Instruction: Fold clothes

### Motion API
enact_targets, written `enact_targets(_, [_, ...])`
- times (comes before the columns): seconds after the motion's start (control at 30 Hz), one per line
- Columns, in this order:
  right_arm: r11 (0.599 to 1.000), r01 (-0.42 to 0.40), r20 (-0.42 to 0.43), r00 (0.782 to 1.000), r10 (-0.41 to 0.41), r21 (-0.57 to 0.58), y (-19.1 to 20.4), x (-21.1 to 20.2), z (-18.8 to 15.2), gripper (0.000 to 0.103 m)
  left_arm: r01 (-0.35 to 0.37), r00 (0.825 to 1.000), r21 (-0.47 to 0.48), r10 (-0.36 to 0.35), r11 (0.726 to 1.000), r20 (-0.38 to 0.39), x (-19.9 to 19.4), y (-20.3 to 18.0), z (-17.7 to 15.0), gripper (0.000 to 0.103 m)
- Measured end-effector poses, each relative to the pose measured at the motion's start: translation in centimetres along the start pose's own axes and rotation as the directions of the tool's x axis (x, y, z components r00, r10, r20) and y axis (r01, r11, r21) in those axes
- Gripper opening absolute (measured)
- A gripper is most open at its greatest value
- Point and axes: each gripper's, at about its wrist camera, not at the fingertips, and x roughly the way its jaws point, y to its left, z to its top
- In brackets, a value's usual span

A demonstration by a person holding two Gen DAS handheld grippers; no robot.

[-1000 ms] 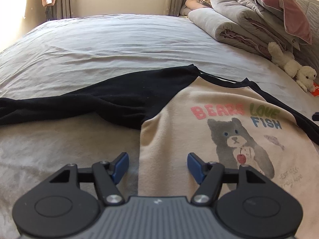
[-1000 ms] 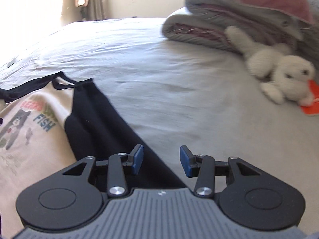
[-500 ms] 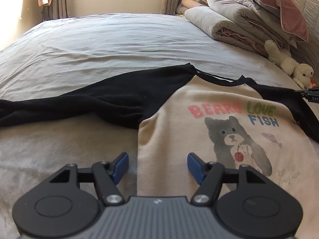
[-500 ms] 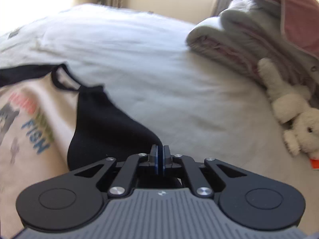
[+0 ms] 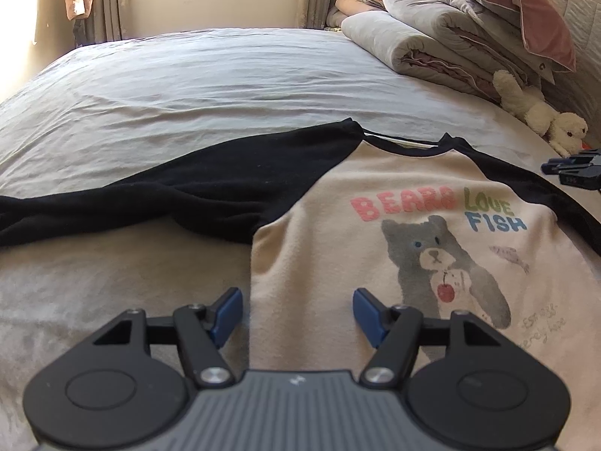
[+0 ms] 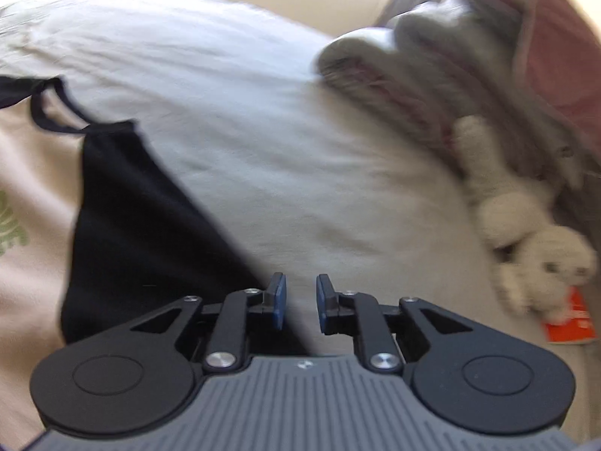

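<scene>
On the bed (image 5: pixel 188 86), a cream shirt (image 5: pixel 338 225) lies flat, front up, with black sleeves, a black neck band, a grey bear print and the words BEARS LOVE FISH. Left gripper (image 5: pixel 296 310): jaws spread wide over the shirt's left edge, gripping nothing. Right gripper (image 6: pixel 300 302): jaws opening at the right sleeve's edge, nothing pinched between them.

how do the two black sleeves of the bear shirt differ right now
The left sleeve lies stretched out long across the bed, away from the shirt body; the right sleeve lies close along the shirt's side. The right gripper, its jaws opening with nothing between them, is at the right sleeve's edge; the open left gripper hovers over the cream body, not at the left sleeve. Both are plain black and lie flat.
</scene>
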Motion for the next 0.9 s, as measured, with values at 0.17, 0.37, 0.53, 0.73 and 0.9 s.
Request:
enact_targets(0.17, [0.975, 0.052, 0.028, 0.998, -0.06, 0.216, -8.0, -7.1, -3.9, 0.047, 0.005, 1.0, -0.002, -0.005, 1.0, 0.007, -0.4, -0.2, 0.0, 0.067])
enact_targets(0.37, [0.895, 0.141, -0.071, 0.99, -0.122, 0.424, -15.9, -13.0, -13.9, 0.047, 0.009, 1.0, 0.006, -0.009, 1.0, 0.021, -0.9, -0.6, 0.0, 0.067])
enact_targets(0.53, [0.804, 0.185, -0.096, 0.983, -0.159, 0.565, -19.1, -16.9, -21.1, 0.047, -0.001, 1.0, 0.007, 0.0, 1.0, 0.015, -0.6, -0.6, -0.1, 0.067])
enact_targets(0.73, [0.703, 0.054, -0.051, 0.998, -0.026, 0.709, -19.9, -17.1, -24.1, 0.047, -0.006, 1.0, 0.016, 0.006, 1.0, 0.007, -0.2, -0.7, -0.3, 0.067])
enact_targets(0.9, [0.713, 0.062, -0.106, 0.994, 0.017, 0.699, -19.1, -15.7, -22.6, 0.008, -0.005, 1.0, 0.02, 0.004, 1.0, 0.009, -0.4, -0.8, -0.3, 0.067])
